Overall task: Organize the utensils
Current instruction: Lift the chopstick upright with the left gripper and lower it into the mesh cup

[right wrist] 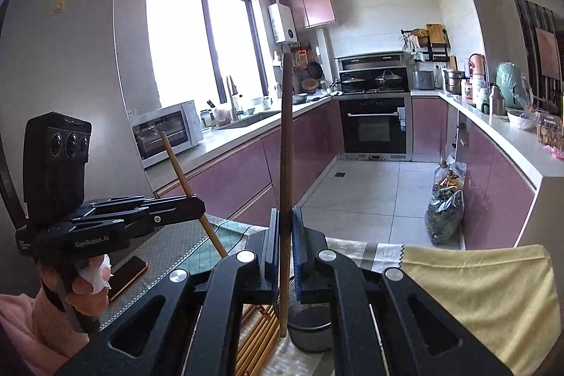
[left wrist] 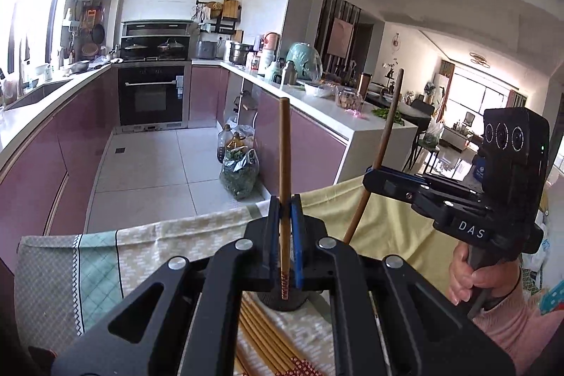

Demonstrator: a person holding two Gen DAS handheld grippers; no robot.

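Observation:
My left gripper [left wrist: 284, 210] is shut on a light wooden chopstick [left wrist: 284, 171] with a red patterned end, held upright over a dark round holder [left wrist: 282, 303]. My right gripper [right wrist: 285, 228] is shut on a darker brown chopstick [right wrist: 286, 147], also upright, its lower end beside the same dark mesh holder [right wrist: 310, 333]. Each gripper shows in the other's view: the right [left wrist: 373, 177] with its chopstick [left wrist: 389, 125], the left [right wrist: 197, 203] with its chopstick [right wrist: 179, 171]. Several more chopsticks [left wrist: 261, 333] lie flat on the cloth below; they also show in the right wrist view [right wrist: 259, 335].
A patterned tablecloth [left wrist: 98, 263] and a yellow cloth [right wrist: 476, 288] cover the table. A phone [right wrist: 128, 273] lies at its left. Beyond are purple kitchen cabinets, an oven [left wrist: 151, 94], a counter [left wrist: 328, 108] with jars and pots, and bags on the floor [left wrist: 239, 171].

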